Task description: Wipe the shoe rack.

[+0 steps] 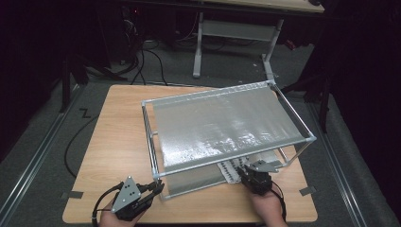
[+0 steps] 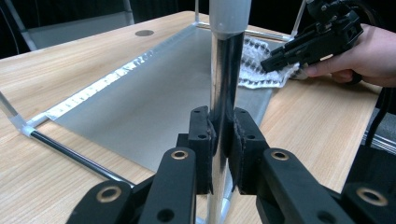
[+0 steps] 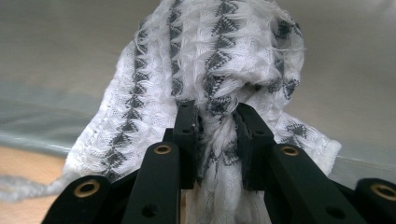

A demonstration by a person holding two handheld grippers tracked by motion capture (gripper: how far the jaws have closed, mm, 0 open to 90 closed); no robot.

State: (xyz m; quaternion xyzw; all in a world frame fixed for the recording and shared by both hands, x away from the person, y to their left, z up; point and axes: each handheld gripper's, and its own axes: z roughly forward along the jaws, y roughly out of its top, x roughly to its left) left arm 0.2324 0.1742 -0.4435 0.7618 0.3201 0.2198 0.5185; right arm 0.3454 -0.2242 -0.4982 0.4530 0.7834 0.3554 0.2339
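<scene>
A two-shelf rack of chrome tubes (image 1: 227, 127) with grey sheet shelves stands on the wooden table. My left gripper (image 1: 158, 186) (image 2: 223, 140) is shut on the rack's near-left upright post (image 2: 225, 74). My right gripper (image 1: 242, 172) (image 3: 217, 135) is shut on a bunched white cloth with dark zigzag pattern (image 3: 215, 60) (image 1: 230, 170), which lies at the front edge of the lower shelf (image 2: 154, 93). In the left gripper view the right gripper (image 2: 275, 60) and its hand are seen beside the cloth (image 2: 261, 70).
The wooden table (image 1: 113, 137) has free surface left of the rack and along its front edge. Bits of grey tape (image 1: 72, 194) mark the near corners. Cables (image 1: 80, 137) and a desk frame (image 1: 227, 33) lie on the floor beyond.
</scene>
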